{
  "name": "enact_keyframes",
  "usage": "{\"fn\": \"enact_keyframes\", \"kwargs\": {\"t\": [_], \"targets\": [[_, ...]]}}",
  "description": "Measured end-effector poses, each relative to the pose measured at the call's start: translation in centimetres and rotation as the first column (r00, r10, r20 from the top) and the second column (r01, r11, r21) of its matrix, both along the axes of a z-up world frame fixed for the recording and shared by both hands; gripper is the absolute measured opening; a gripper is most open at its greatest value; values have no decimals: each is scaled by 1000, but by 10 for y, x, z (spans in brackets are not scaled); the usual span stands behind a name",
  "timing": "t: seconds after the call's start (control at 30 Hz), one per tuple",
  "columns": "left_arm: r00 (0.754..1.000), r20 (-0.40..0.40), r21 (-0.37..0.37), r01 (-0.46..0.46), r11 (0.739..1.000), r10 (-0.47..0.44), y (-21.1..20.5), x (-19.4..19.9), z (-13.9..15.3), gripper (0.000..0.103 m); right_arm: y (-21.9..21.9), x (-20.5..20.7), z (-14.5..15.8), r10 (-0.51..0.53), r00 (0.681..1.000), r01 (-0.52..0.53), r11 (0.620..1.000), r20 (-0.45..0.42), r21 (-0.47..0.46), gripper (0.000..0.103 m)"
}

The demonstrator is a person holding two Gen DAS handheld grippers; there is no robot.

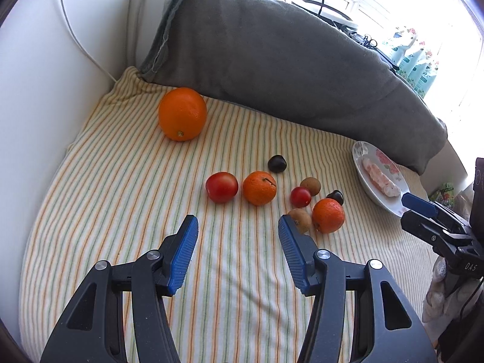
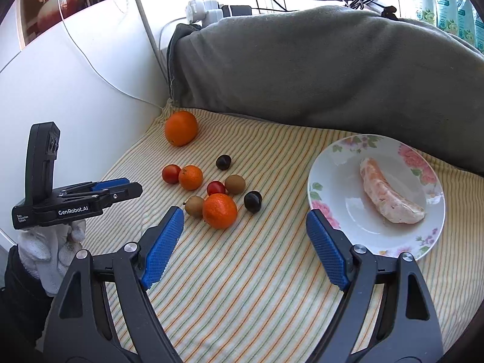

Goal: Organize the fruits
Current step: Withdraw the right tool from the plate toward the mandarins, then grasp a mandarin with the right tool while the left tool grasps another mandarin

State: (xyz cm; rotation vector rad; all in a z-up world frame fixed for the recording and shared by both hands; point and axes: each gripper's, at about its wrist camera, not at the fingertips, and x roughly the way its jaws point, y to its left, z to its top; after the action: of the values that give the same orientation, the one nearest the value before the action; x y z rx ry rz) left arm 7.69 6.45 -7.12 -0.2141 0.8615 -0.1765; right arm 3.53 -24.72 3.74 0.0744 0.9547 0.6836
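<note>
Loose fruits lie on a striped cloth [image 1: 121, 211]: a large orange [image 1: 182, 114] at the back left, a tomato [image 1: 221, 187], a mandarin [image 1: 259, 188], a second mandarin [image 2: 219, 210], a small tomato [image 2: 215, 188], two brown longans [image 2: 235, 184], and two dark chestnuts [image 2: 253, 201]. A floral plate [image 2: 332, 181] at the right holds a peeled pomelo wedge [image 2: 390, 199]. My left gripper [image 1: 238, 227] is open and empty just in front of the fruits. My right gripper [image 2: 245, 224] is open and empty between the fruits and the plate.
A grey blanket [image 1: 287, 66] is heaped along the back of the cloth. A white wall [image 1: 45, 90] with a cable stands at the left. A power strip [image 2: 205, 9] and bottles [image 2: 447, 3] sit behind the blanket by the window.
</note>
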Motion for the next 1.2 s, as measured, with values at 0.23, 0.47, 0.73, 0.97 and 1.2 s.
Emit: {"fn": "enact_keyframes", "kwargs": {"t": [0.23, 0.47, 0.73, 0.97, 1.2], "targets": [[998, 13, 17, 54, 998, -54, -6, 8, 0, 42, 24, 5, -15, 46, 998, -46, 999, -50, 7, 69], [994, 5, 62, 113, 992, -113, -21, 25, -2, 40, 46, 9, -30, 92, 992, -93, 996, -87, -1, 52], [986, -9, 110, 164, 980, -164, -38, 42, -7, 40, 55, 16, -41, 87, 991, -90, 996, -104, -17, 50], [983, -11, 163, 184, 969, -185, -52, 51, -8, 40, 60, 19, -46, 89, 990, -93, 995, -109, -31, 50], [979, -20, 237, 204, 950, -205, -63, 58, -14, 35, 65, 16, -50, 96, 990, -101, 994, -103, -44, 50]]}}
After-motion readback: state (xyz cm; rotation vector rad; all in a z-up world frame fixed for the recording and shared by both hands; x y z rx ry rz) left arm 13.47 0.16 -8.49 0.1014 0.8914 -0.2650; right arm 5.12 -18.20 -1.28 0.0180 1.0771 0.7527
